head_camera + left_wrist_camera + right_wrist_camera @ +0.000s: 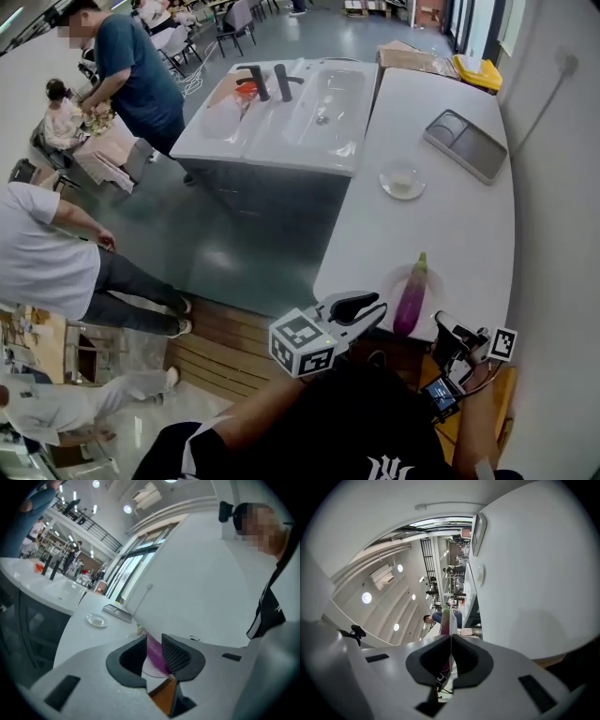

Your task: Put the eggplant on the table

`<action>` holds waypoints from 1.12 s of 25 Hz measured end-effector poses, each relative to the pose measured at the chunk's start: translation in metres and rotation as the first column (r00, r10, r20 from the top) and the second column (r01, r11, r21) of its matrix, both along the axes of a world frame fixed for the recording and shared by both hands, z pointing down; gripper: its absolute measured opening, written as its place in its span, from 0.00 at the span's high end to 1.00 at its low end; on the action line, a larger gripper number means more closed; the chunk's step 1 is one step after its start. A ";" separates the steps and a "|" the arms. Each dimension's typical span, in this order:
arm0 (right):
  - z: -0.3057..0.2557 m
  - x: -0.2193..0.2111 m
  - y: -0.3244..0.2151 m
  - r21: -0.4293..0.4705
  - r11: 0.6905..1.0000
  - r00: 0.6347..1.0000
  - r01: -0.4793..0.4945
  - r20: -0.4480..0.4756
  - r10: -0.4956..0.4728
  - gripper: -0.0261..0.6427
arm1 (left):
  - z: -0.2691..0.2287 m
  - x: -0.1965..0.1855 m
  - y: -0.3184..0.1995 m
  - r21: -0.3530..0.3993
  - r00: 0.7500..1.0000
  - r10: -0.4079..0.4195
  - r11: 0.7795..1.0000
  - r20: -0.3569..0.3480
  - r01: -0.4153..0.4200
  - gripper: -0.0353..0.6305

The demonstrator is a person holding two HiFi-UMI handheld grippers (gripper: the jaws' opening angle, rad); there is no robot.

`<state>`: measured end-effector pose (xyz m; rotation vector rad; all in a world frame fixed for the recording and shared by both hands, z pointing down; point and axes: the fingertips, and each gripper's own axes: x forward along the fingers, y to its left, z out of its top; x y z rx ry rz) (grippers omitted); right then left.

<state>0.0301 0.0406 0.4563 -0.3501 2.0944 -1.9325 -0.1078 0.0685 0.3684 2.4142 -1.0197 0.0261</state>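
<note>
Left gripper (pixel 153 643) jaws apart, eggplant (pixel 157 662) just ahead between them. Right gripper (pixel 451 639) clamped on thin white edge, probably plate (pixel 388 287) rim. Eggplant firm, glossy, slippery: take thick middle.

There is one eggplant (pixel 411 298), one table (pixel 441 225), one tray (pixel 466 145), one box (pixel 408 58) and one sink (pixel 281 117) with two taps (pixel 257 82). Plates number two, a near plate (pixel 390 284) and a far plate (pixel 402 179). Grippers number two as well, the left gripper (pixel 377 312) and the right gripper (pixel 442 328), and four bystanders (pixel 131 75) can be counted on the floor beyond the table.
</note>
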 end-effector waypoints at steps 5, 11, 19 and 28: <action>-0.007 -0.009 -0.001 0.002 1.000 1.000 -0.021 0.002 0.021 0.95 | -0.007 0.000 0.004 0.092 0.999 -0.024 0.995 0.023 0.022 0.91; -0.010 -0.002 0.002 -0.013 0.998 0.998 -0.061 -0.010 0.061 0.95 | 0.001 -0.007 0.000 0.067 0.999 -0.036 0.997 -0.027 0.037 0.93; -0.012 -0.008 0.006 -0.013 0.993 0.993 -0.116 -0.022 0.116 0.95 | 0.010 0.000 0.005 0.013 0.999 0.051 0.999 0.011 -0.051 0.93; -0.001 -0.010 -0.004 -0.036 0.984 0.984 -0.175 -0.018 0.174 0.95 | 0.009 0.015 -0.009 0.004 0.994 0.095 0.995 0.060 -0.096 0.93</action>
